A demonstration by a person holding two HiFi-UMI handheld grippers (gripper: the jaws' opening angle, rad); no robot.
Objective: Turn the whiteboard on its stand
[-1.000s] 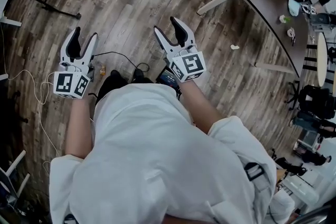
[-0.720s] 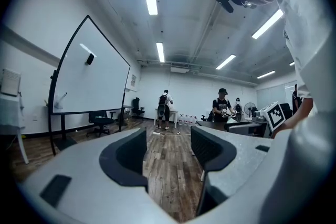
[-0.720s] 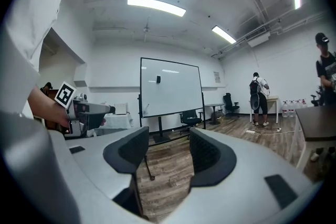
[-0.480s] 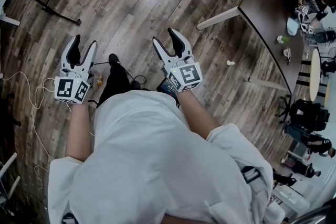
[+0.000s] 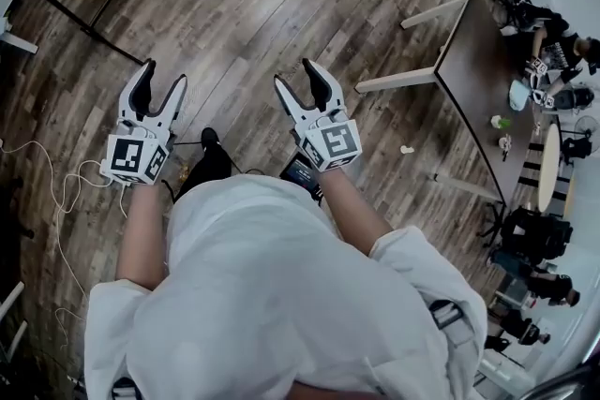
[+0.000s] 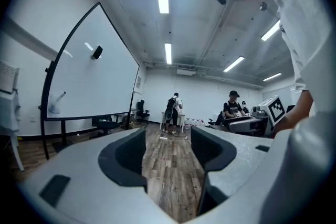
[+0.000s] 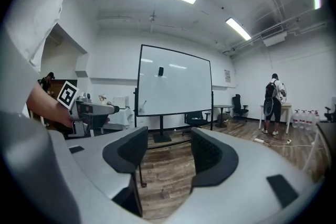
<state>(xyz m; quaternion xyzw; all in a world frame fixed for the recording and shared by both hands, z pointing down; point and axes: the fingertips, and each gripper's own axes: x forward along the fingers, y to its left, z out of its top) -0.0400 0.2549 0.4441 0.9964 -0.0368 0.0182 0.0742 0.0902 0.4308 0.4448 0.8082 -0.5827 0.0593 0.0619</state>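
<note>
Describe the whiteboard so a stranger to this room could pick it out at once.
In the right gripper view, look to the white far wall across the wood floor. In front of it stands the whiteboard, a tall dark-framed panel on a stand. Unlike the office chair beside it, it is large and blank white, with one small dark object stuck near its top.

— What is the floor (image 5: 281,5) made of?
— I see brown wood planks. They look streaky and dull.
— And the whiteboard (image 7: 175,81)?
— It is smooth, shiny white, and the lights glint on it. Its stand (image 7: 161,136) looks like black metal.
— My two tools?
— The left gripper (image 5: 163,75) and right gripper (image 5: 294,72) are matt, speckled pale plastic with black ridged pads (image 7: 210,157). Low in the head view, my shirt (image 5: 262,295) is soft, creased white cloth.
</note>
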